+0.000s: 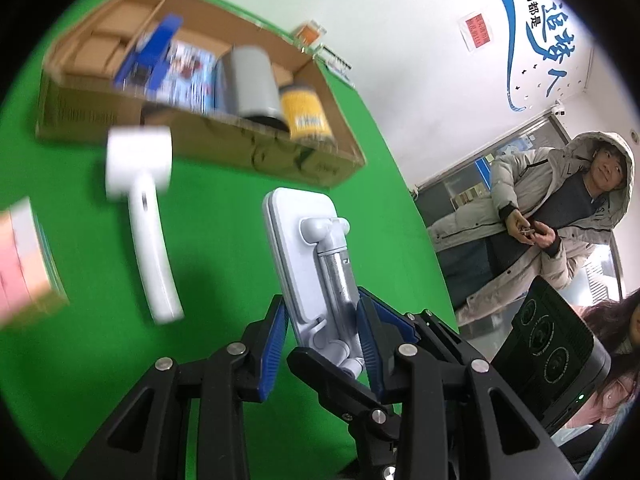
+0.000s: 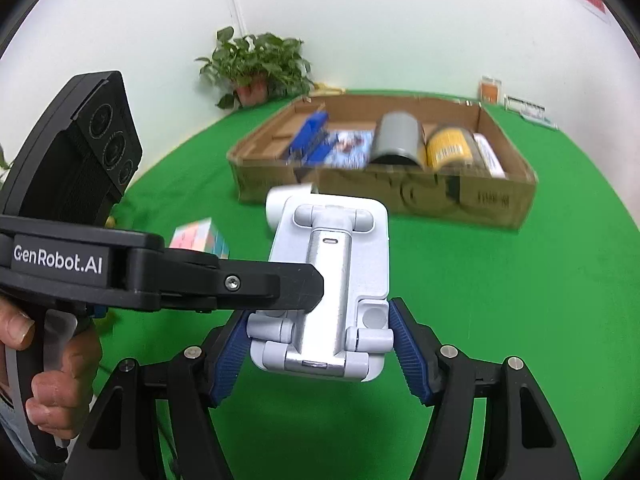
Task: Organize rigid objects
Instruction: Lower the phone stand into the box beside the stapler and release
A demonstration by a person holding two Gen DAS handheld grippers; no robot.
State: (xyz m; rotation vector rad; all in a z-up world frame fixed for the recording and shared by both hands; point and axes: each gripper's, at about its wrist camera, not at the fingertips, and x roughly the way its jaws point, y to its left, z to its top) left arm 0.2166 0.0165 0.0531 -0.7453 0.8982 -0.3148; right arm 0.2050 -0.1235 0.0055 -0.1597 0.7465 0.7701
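Grip from both sides holds the white folding phone stand [image 2: 332, 280] in the air above the green tabletop [image 2: 520, 300]. The right gripper [image 2: 320, 344] pinches the stand's near end, its blue ribbed pads pressed against the two long edges. The left gripper [image 1: 320, 332] closes on the stand as well, its blue pads tight against the edge of the plate and the silver arm folded along it (in the right wrist view this gripper's black finger reaches in from the left and crosses the stand's lower half). A hand [image 2: 48, 380] wraps the left gripper's handle at the left edge of that view.

Beyond the stand, toward the tabletop's far edge, sits an open cardboard box [image 2: 400, 192]. Inside it lie a blue stapler-like tool [image 2: 308, 136], a printed blue packet [image 2: 348, 148], a grey cylinder [image 2: 396, 140] and a yellow-labelled jar [image 2: 448, 148], side by side.

On the cloth between box and near edge lies a white long-handled tool [image 1: 140, 200], well apart from the box wall. A pastel cube [image 2: 200, 240] rests nearer the left edge. A potted plant [image 2: 256, 68] stands at the far left corner by the wall.

A person in a pale hooded coat [image 1: 560, 216] stands past the tabletop's right edge
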